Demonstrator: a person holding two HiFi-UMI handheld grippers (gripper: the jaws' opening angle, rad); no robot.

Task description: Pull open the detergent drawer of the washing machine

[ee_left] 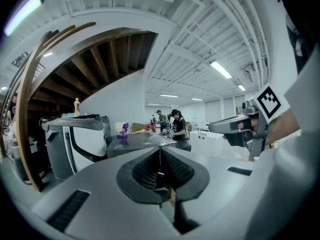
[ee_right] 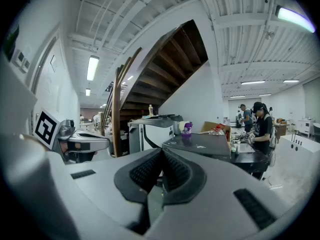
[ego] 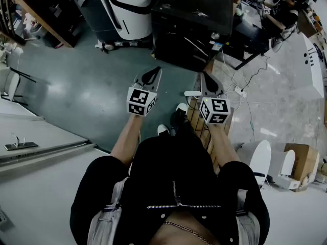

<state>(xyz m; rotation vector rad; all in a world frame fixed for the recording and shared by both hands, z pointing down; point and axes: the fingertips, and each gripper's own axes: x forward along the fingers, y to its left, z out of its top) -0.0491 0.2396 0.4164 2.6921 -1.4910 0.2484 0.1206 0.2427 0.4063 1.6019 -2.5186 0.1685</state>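
Black, the boxy machine stands on the floor straight ahead of both grippers and well apart from them. Its flat dark top shows in both gripper views, but no detergent drawer can be picked out on it, and I cannot tell whether this is the washer. Just to its left stands a grey-and-white machine with a dark curved band on its side. The left gripper and the right gripper are held side by side, close to level, above the grey-green floor. Each has its jaws pressed together, clenched on nothing. Beneath them are the person's shoes, dark with white toes. Behind the machines a wooden staircase rises, and off to the right some people stand at a table
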